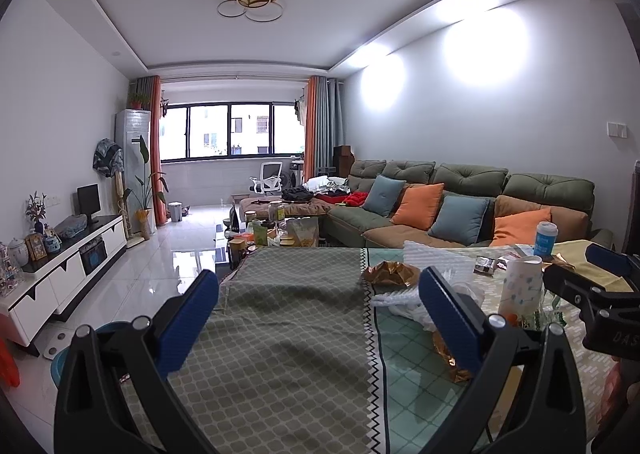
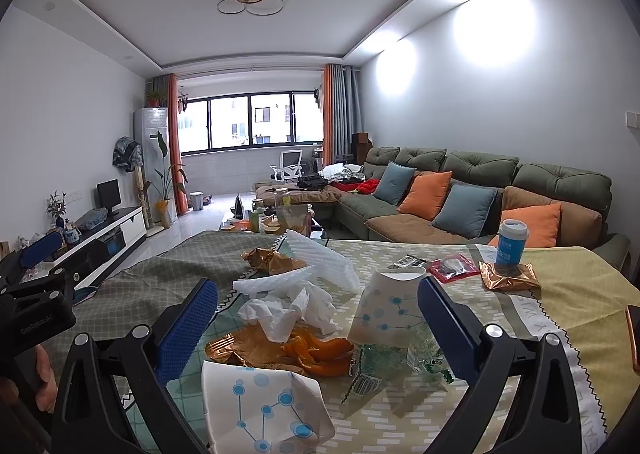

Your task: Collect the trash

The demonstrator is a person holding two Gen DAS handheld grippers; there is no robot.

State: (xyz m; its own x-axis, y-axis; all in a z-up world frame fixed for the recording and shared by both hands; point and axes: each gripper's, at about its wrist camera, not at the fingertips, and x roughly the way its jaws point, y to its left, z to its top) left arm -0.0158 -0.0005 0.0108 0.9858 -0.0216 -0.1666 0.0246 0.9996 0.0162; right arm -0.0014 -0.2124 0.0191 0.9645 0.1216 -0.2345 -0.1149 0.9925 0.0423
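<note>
Looking along the left gripper (image 1: pixel 318 306), its blue-padded jaws stand wide apart and hold nothing, hovering over the grey-green patterned half of the tablecloth (image 1: pixel 280 334). No trash lies between them: the bare cloth fills the gap. Just past the right-hand pad sits a crumpled white tissue (image 1: pixel 400 304), with a gold foil wrapper (image 1: pixel 390 273) beyond it toward the far edge of the table and a white foam sheet (image 1: pixel 436 254) behind that. An upturned paper cup (image 1: pixel 520 286) with blue dots stands to the right of the pad, and the right gripper (image 1: pixel 596 282) enters from the right edge of the view.

From the right wrist view, the right gripper (image 2: pixel 318 306) is likewise spread open and empty. The trash heap lies directly ahead, in and just beyond the gap: a white tissue (image 2: pixel 288 314) resting on orange peel (image 2: pixel 320 354) and a copper foil wrapper (image 2: pixel 240 346), and a flattened paper cup (image 2: pixel 264 406) at the near edge between the jaws. The upturned paper cup (image 2: pixel 388 306) stands just inside the right-hand pad, on a clear plastic wrapper (image 2: pixel 392 366). Farther back lie the foam sheet (image 2: pixel 320 262) and another foil wrapper (image 2: pixel 272 260). Toward the far right corner a blue-labelled cup (image 2: pixel 511 244) stands on a foil packet (image 2: pixel 508 278), beside a red packet (image 2: pixel 452 268).
</note>
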